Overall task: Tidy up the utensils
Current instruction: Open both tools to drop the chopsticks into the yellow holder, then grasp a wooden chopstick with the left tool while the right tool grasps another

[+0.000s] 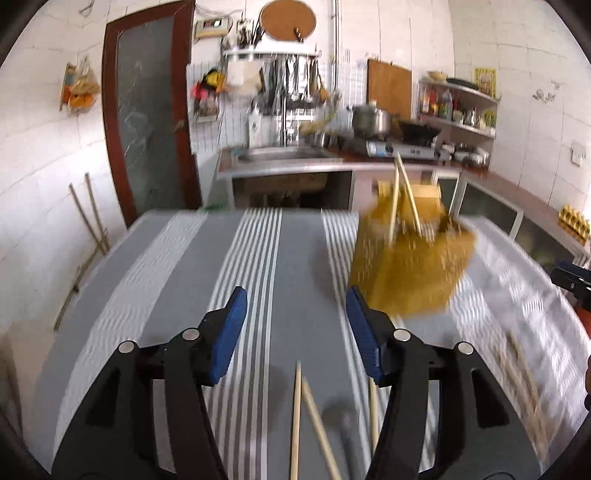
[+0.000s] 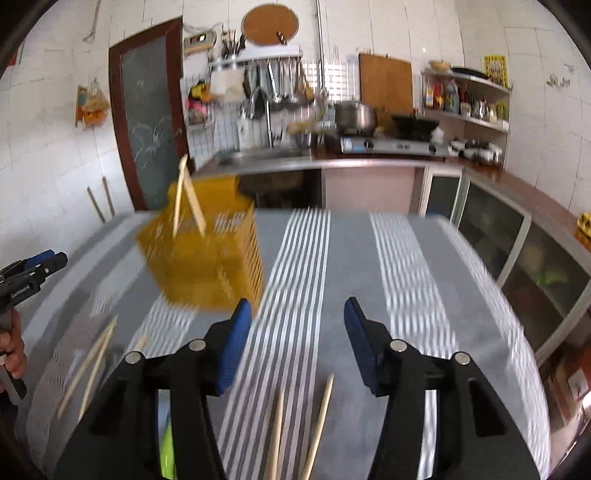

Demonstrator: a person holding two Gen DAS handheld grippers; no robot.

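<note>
A grey-and-white striped tablecloth (image 1: pixel 177 266) covers the table in a white-tiled kitchen. Beyond it, a steel sink (image 1: pixel 280 153) sits in the counter, the landmark of the back wall. Left of the sink stands a dark-framed door (image 1: pixel 147 110). Above the sink, ladles and other tools hang from a rack (image 1: pixel 291 81), with a round cork board (image 1: pixel 288 18) higher up. Right of the sink, a steel pot (image 1: pixel 371 120) and a black wok (image 1: pixel 419 131) rest on a gas stove (image 1: pixel 399 149); a wooden cutting board (image 1: pixel 389 88) leans behind them, and a corner shelf of bottles (image 1: pixel 458 107) stands further right.
</note>
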